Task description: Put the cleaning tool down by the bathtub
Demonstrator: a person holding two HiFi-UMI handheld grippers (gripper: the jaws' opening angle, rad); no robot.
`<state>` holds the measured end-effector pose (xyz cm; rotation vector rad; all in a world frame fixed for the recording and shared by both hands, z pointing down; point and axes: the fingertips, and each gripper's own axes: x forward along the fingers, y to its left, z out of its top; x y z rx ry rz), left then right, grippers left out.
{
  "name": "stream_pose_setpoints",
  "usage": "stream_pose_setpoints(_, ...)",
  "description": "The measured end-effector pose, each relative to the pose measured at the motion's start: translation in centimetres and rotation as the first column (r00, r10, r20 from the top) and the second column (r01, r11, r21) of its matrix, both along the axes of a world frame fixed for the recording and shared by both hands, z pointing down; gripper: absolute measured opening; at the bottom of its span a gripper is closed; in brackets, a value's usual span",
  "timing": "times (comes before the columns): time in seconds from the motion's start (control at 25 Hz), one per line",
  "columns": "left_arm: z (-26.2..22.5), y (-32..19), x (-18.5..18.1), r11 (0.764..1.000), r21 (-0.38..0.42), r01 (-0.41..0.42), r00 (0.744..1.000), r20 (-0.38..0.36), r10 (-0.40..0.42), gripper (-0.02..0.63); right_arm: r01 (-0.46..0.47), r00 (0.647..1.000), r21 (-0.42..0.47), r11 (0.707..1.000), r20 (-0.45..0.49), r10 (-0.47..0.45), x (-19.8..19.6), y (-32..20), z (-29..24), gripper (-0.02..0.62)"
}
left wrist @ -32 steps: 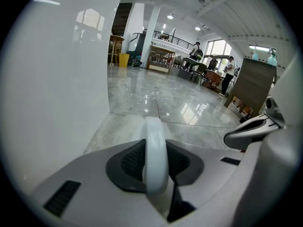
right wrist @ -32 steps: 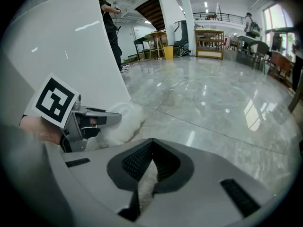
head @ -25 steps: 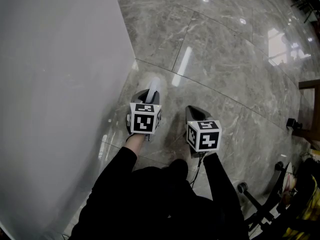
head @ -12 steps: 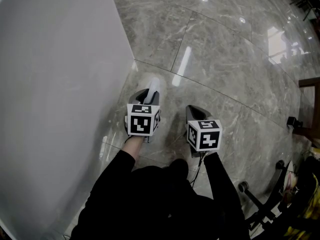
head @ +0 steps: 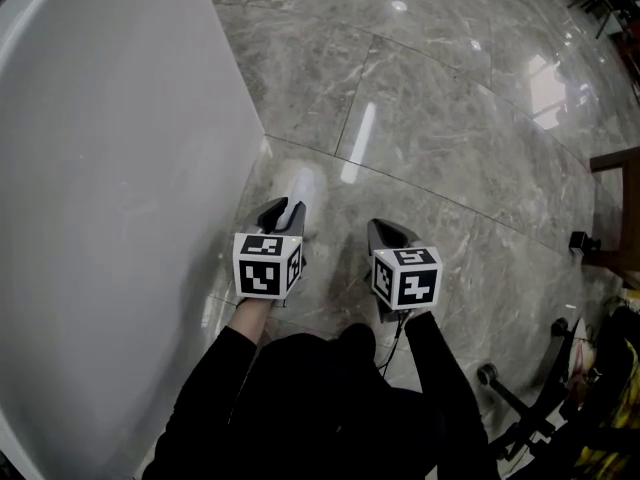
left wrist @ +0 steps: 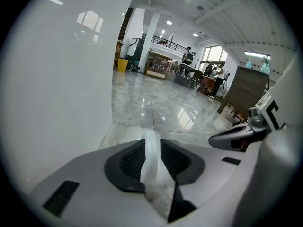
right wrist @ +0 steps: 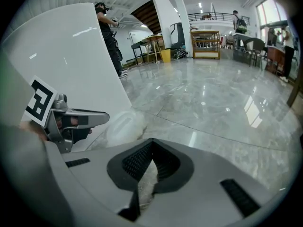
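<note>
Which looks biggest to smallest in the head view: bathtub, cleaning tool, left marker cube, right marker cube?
1. bathtub, by far.
2. left marker cube and right marker cube: alike, no ranking between them.
3. cleaning tool: smallest showing, though the left claw hides part and it lies farther away, so unsure.

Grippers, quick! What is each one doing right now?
Left gripper: shut on the white cleaning tool.
Right gripper: shut, holding nothing.
</note>
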<state>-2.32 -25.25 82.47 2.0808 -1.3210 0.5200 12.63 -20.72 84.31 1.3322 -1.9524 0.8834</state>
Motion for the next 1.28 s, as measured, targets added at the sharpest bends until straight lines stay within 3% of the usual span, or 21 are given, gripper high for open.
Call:
stream_pose_setpoints(0.08,-0.7,0.2,-0.4,1.0,0.008,0.0,1.0,-0.006,0.0,0.11,-0.002,1.0,0.005,1.0,0.003,0.002,-0.1,-0.1,-0.5,-0.001)
stream_pose_setpoints(0.28,-1.8,0.4,-1.1,1.0,0.02,0.01,1.0,-0.014,-0.01,0.025,0.013,1.0,0.037,0.999,-0.011,-0.013,-0.3,-0.6,-1.7,-0.001)
stream_pose_setpoints(0.8,-2.7,1.3,-1.4,0.999,0.018,0.028,0.999,-0.038,-0.028,0.023,0.069,0.998,0.065,0.995,0.001,-0.069,-3.2,-0.4,-3.4,-0.002)
stream_pose_setpoints(1.28,-2.0,2.2,-0.9,1.0,-0.002,0.005,0.999,-0.032,-0.005,0.023,0.034,0.999,0.032,0.999,0.033,-0.035,-3.2,0.6,-2.6,-0.002)
